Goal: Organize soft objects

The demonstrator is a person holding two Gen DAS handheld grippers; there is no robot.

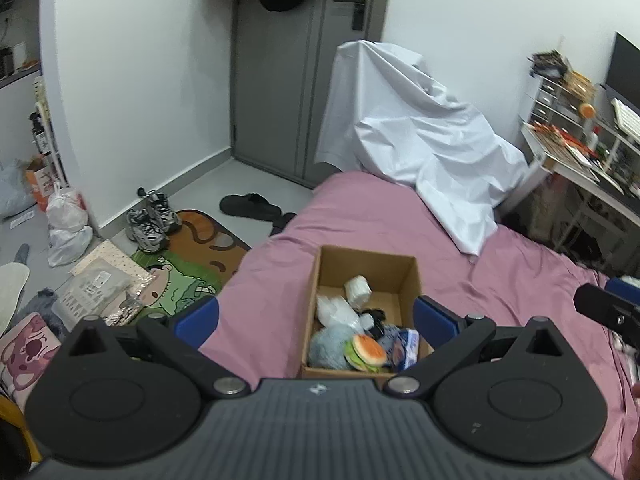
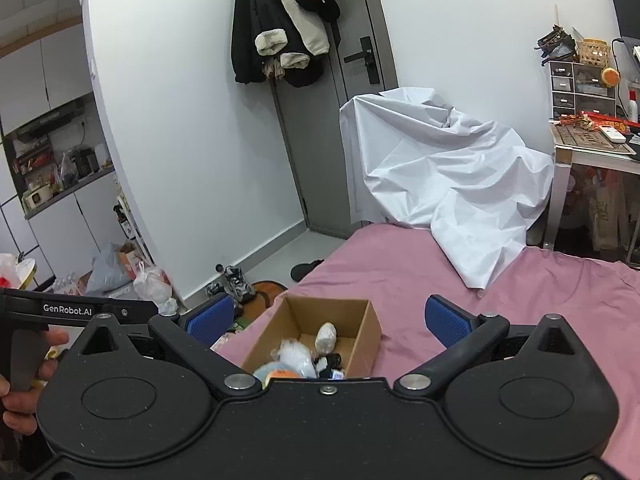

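Note:
An open cardboard box (image 1: 404,276) stands on the pink bed (image 1: 380,212). In it lie several soft things: a burger plush (image 1: 366,352), a grey-blue fluffy plush (image 1: 328,346), a white plush (image 1: 336,312) and a white roll (image 1: 358,290). My left gripper (image 1: 316,318) is open and empty, raised above the box, its blue pads on either side of it. My right gripper (image 2: 330,322) is open and empty, also above the box (image 2: 360,328), where the white plush (image 2: 296,356) and the roll (image 2: 326,336) show.
A white sheet (image 1: 416,140) drapes over something at the bed's far end. A desk (image 2: 592,148) with clutter stands at the right. Shoes (image 1: 152,220), bags (image 1: 66,224) and a cartoon mat (image 1: 180,276) lie on the floor left of the bed. The grey door (image 1: 296,80) is shut.

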